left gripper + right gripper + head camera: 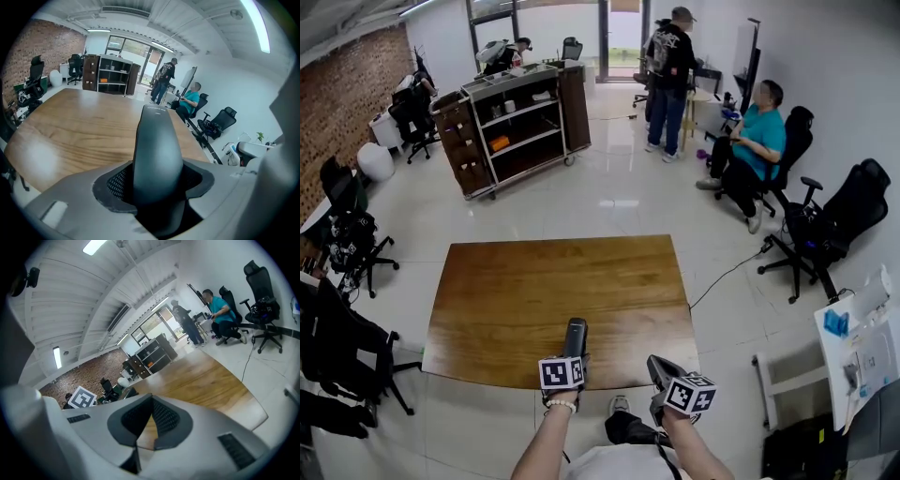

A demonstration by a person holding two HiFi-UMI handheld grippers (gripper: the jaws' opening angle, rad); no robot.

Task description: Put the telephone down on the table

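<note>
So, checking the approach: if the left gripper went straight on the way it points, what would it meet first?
Most likely the table. The left gripper tilts down over its near part, and the telephone it holds sticks out ahead, so that tip would touch first.

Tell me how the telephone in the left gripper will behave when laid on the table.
The telephone looks like rigid, smooth plastic, so it probably won't flex in the left gripper but may slip. Its rounded back suggests it could rock on the table unless laid flat.
</note>
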